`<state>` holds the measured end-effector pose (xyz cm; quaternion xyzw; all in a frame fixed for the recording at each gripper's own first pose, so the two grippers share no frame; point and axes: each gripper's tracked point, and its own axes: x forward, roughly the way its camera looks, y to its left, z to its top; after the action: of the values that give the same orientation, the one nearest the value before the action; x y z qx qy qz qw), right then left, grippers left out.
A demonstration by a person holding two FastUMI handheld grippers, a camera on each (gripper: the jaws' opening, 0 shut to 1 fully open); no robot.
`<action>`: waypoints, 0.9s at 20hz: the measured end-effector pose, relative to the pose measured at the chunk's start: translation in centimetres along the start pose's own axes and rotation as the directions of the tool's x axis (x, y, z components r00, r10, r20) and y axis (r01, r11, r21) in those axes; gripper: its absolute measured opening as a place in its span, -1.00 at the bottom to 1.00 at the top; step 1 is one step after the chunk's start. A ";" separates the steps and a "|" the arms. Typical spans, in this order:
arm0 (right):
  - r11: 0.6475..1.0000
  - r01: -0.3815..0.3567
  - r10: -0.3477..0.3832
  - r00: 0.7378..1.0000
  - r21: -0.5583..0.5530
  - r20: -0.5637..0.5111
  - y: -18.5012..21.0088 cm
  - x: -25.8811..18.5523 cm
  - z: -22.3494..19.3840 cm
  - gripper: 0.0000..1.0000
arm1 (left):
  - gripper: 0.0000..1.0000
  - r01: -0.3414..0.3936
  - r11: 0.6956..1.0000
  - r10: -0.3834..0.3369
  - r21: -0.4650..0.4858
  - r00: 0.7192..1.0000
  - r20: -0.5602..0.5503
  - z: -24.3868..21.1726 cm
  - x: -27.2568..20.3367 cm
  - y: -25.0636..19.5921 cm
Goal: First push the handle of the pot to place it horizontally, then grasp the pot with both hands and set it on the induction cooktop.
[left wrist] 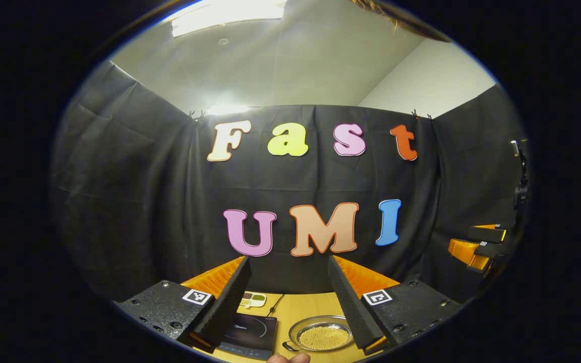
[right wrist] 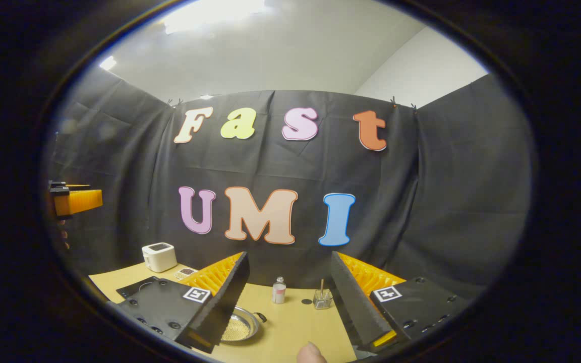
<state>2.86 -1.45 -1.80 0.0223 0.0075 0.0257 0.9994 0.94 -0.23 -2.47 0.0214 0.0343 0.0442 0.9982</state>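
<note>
The pot point(left wrist: 321, 335) is a shallow metal pan holding golden beads, standing on the wooden table point(left wrist: 310, 305). Its dark handle point(left wrist: 289, 347) sticks out at the lower left. The black induction cooktop point(left wrist: 247, 335) lies just left of it. My left gripper point(left wrist: 288, 262) hovers above and short of both, open, nothing between its fingers. In the right gripper view the pot point(right wrist: 240, 325) is half hidden behind one finger, with its handle point(right wrist: 260, 317) to the right. My right gripper point(right wrist: 289, 257) is open and holds nothing, raised above the table point(right wrist: 290, 322).
A small dish of seasonings point(left wrist: 253, 300) lies behind the cooktop. A little bottle point(right wrist: 279, 291) and a glass with a stick point(right wrist: 322, 298) stand near the back wall. A white appliance point(right wrist: 159, 256) sits at the far left. A fingertip point(right wrist: 310, 353) shows at the bottom.
</note>
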 end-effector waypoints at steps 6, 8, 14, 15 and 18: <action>0.998 -0.049 0.049 0.999 0.030 0.008 0.3 1.8 -1.0 0.96 | 0.77 -0.052 0.998 0.053 0.029 0.998 -0.019 -0.3 -0.2 0.1; 0.996 -0.076 0.075 0.997 0.051 0.007 1.0 2.4 -1.4 0.96 | 0.87 -0.072 0.996 0.073 0.047 0.997 -0.026 -0.3 -0.5 0.3; 0.992 -0.107 0.107 0.994 0.063 0.001 2.3 3.5 -2.3 0.96 | 0.87 -0.103 0.993 0.105 0.057 0.994 -0.038 -0.9 -0.5 1.3; 0.992 -0.110 0.111 0.994 0.060 -0.004 2.8 3.7 -2.5 0.96 | 0.77 -0.105 0.993 0.108 0.056 0.993 -0.038 -0.9 -0.3 1.6; 0.991 -0.120 0.121 0.992 0.057 -0.029 4.5 4.5 -3.2 0.99 | 0.82 -0.104 0.994 0.106 0.045 0.994 -0.040 -1.5 0.2 2.8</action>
<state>7.04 3.46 -4.86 0.0498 0.0228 0.0862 0.9948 0.84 2.60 -3.81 0.0437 0.0553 0.0962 0.9929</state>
